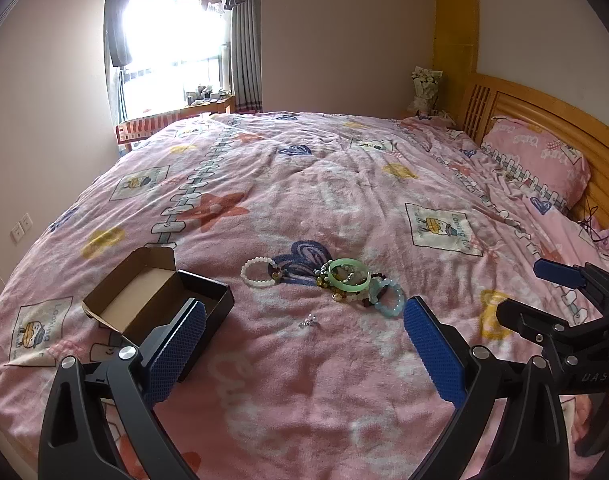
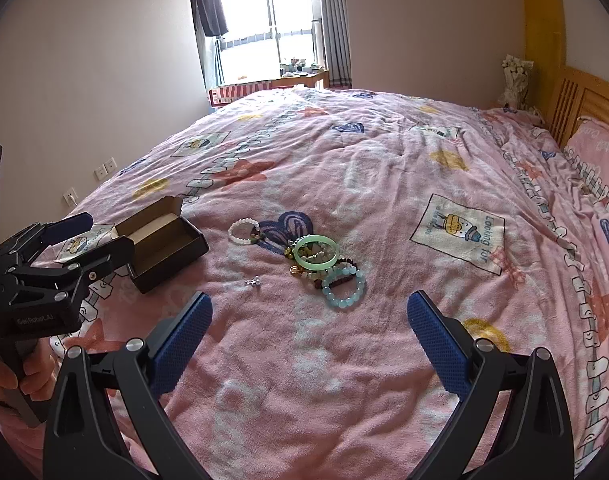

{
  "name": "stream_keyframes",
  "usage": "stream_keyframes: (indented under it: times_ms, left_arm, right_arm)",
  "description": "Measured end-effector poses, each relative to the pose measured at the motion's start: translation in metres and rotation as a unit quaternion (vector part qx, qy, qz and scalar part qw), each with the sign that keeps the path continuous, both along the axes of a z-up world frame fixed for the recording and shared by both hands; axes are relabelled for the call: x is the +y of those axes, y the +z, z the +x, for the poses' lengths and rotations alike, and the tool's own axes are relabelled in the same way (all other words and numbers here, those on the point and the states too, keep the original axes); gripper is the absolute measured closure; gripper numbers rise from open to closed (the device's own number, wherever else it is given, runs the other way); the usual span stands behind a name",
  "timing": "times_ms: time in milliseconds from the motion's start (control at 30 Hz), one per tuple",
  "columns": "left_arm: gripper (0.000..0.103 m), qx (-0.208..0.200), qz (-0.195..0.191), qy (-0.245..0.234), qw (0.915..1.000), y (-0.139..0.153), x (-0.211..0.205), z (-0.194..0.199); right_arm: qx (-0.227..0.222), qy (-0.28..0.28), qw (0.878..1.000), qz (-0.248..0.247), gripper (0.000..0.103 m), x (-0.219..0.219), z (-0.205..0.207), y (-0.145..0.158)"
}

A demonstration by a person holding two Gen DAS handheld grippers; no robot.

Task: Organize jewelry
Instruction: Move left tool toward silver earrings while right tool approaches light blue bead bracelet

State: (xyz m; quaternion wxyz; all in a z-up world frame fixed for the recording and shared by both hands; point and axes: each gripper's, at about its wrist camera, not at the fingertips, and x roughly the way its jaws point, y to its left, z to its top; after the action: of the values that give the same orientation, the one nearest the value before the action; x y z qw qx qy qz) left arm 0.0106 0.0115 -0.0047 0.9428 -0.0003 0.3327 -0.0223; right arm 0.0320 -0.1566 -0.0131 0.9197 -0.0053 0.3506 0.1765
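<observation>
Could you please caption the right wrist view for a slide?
Open right gripper above a pink blanket, facing piled bracelets and an open box.

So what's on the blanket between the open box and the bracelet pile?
A white bead bracelet farther back and a tiny silver piece nearer the camera; otherwise bare pink blanket. Right wrist view shows it best.

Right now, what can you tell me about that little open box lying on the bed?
The box is a small rectangular one, black outside and plain brown cardboard inside, with its brown flap folded back and open. As far as both views show, it holds nothing yet. It sits flat on the pink blanket, left of the pile of bracelets and apart from it. Neither gripper touches it; in the left wrist view one blue pad only overlaps it in the picture.
</observation>
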Motion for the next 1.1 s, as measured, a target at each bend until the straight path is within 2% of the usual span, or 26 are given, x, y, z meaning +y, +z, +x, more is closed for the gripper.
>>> stream_keyframes:
  times_ms: [267, 433, 633, 733, 833, 967, 1100]
  left_arm:
    - [0.006, 0.053, -0.034, -0.002, 0.9980, -0.035, 0.013, 0.035]
    - [0.006, 0.107, -0.063, -0.007, 0.9922, -0.067, 0.019, 0.060]
    - [0.006, 0.151, -0.073, -0.014, 0.9857, -0.098, 0.016, 0.086]
    - [0.006, 0.159, -0.061, -0.021, 0.9851, -0.107, 0.011, 0.099]
    - [0.006, 0.163, -0.059, -0.028, 0.9845, -0.115, 0.010, 0.110]
    - [0.020, 0.177, -0.068, -0.021, 0.9816, -0.133, 0.018, 0.127]
    - [0.022, 0.176, -0.060, -0.014, 0.9824, -0.148, 0.027, 0.136]
  right_arm:
    - [0.061, -0.004, 0.998, 0.030, 0.007, -0.007, 0.037, -0.032]
    - [0.087, -0.015, 0.995, 0.045, 0.007, -0.011, 0.056, -0.053]
    - [0.129, -0.022, 0.989, 0.073, 0.008, -0.014, 0.083, -0.077]
    - [0.143, -0.032, 0.986, 0.080, 0.008, -0.013, 0.098, -0.086]
    - [0.158, -0.043, 0.982, 0.089, 0.015, -0.014, 0.112, -0.096]
    - [0.181, -0.056, 0.974, 0.120, 0.036, -0.017, 0.130, -0.110]
    - [0.163, -0.080, 0.977, 0.112, 0.040, -0.021, 0.139, -0.122]
